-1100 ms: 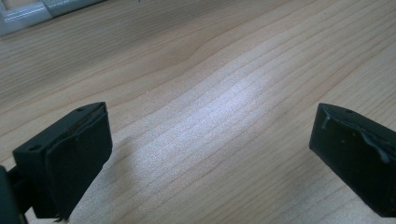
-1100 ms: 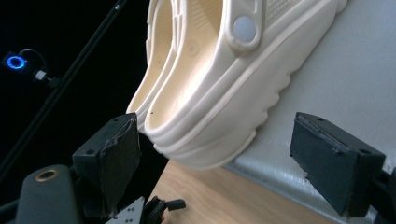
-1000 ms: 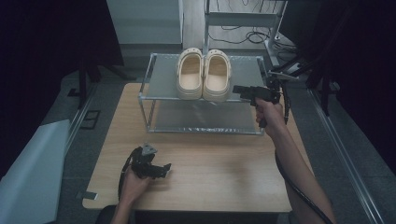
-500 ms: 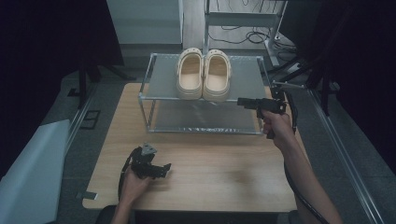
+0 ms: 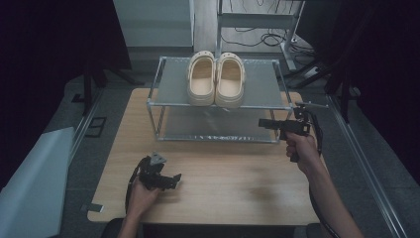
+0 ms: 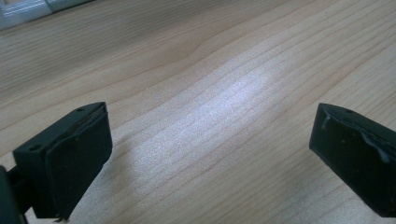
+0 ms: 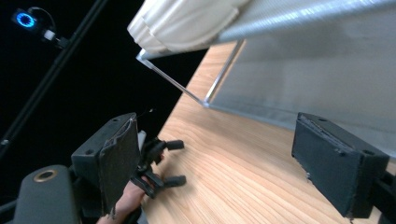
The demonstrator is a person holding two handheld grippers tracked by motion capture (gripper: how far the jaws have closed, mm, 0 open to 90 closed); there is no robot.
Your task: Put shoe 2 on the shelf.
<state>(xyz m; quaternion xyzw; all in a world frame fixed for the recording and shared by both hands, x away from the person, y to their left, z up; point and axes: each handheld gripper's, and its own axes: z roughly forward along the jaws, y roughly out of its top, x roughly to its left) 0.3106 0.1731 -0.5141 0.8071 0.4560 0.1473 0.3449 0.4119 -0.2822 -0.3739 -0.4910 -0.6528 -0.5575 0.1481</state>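
From the high view, a pair of cream rubber clogs [image 5: 216, 79] stands side by side, touching, on the top shelf of a low two-tier metal rack [image 5: 171, 89] with grey mesh shelves, toes toward the far edge and heels at the near rail. The rack sits on the far half of a pale wooden table [image 5: 233, 183]. The right gripper [image 5: 263, 123] is held in the air near the rack's right front corner, at about the height of the lower shelf, its jaws pointing left along the rack's front; from here how far they are open cannot be told. The left gripper [image 5: 174, 179] rests low on the table's near left part, well apart from the rack, jaws pointing right.

In the left gripper view, the two black jaws stand wide apart with nothing between them, just above the bare wood of the table.

In the right gripper view, the right gripper's [image 7: 212, 163] jaws are also spread wide and hold nothing. Between them lie the table top and the rack's lower front corner; the clogs' [image 7: 187, 21] heels overhang the top shelf edge above. Farther off sits the left gripper [image 7: 175, 161] in a hand on the table.
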